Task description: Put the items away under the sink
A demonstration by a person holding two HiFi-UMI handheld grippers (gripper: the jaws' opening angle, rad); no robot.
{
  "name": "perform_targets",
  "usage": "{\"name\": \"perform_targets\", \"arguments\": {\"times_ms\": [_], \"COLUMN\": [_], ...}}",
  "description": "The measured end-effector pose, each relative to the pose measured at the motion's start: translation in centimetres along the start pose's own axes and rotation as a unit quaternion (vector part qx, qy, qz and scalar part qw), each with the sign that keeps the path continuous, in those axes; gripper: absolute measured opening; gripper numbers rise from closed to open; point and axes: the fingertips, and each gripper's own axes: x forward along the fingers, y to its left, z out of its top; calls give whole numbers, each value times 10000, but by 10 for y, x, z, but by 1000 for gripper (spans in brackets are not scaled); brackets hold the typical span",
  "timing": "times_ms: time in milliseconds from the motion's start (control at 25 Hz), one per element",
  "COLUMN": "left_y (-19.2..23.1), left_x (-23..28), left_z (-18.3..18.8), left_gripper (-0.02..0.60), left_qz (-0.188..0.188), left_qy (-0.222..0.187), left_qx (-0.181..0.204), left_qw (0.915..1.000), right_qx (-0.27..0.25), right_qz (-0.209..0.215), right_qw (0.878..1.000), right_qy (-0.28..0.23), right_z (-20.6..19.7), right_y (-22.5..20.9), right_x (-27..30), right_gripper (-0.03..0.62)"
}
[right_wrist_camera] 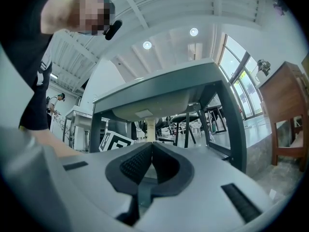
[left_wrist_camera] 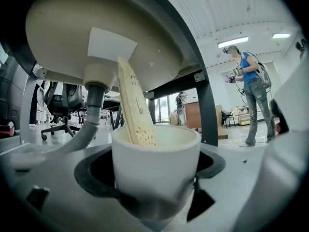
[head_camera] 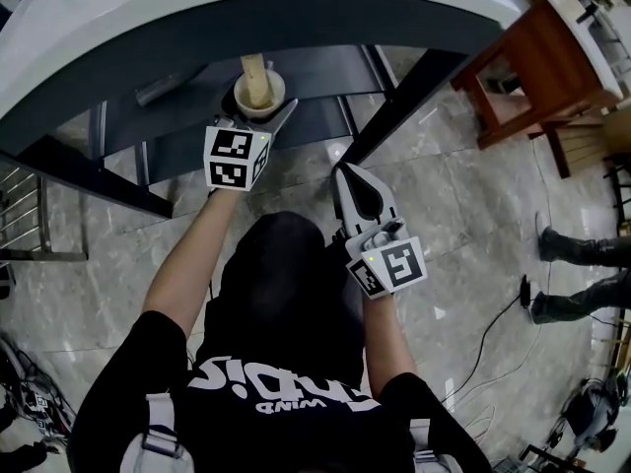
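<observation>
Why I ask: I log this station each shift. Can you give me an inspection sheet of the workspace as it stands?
Surface: grey slatted shelf under the sink basin; polished stone floor below.
Job's things: white cup with a wooden stick standing in it, held under the basin.
Clutter: nothing seen.
Grippers: left gripper jaws shut on the cup; right gripper jaws together, empty, held back over the floor.
Cables: dark cable trailing across the floor at right.
Surroundings: grey drain hose from the basin; wooden stool; a bystander's boots.
</observation>
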Motion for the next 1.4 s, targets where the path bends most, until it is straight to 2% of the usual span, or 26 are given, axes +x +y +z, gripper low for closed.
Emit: {"name": "perform_targets", "arguments": {"times_ms": [320,800,1080,1280,1400], "left_y": [9,32,34,30,29], "left_x": [13,26,27,28,25], "left_z": [0,-4,-4,-5,-7], "left_gripper": [466,466,466,468,468], "left_qz": [337,1265,1421,1376,1363], "left_qy": [140,464,533,480,507], "left_qx": [-9,-458,-465,-286,-309], "left_qw": [9993,9898,9873,9889,9889], "right_qx": [55,93,74,61,56], "right_qz": [-4,17,64,83,83], "right_qw": [10000,10000,9999,9999,9999], "right_qy": [-28,-6,38,46,51], "right_z": [-2,-7,-10,-11,-11], "right_y": [-4,-4,1,2,1], "right_x": [1,5,9,10,8], "right_gripper": [18,19,20,20,18]}}
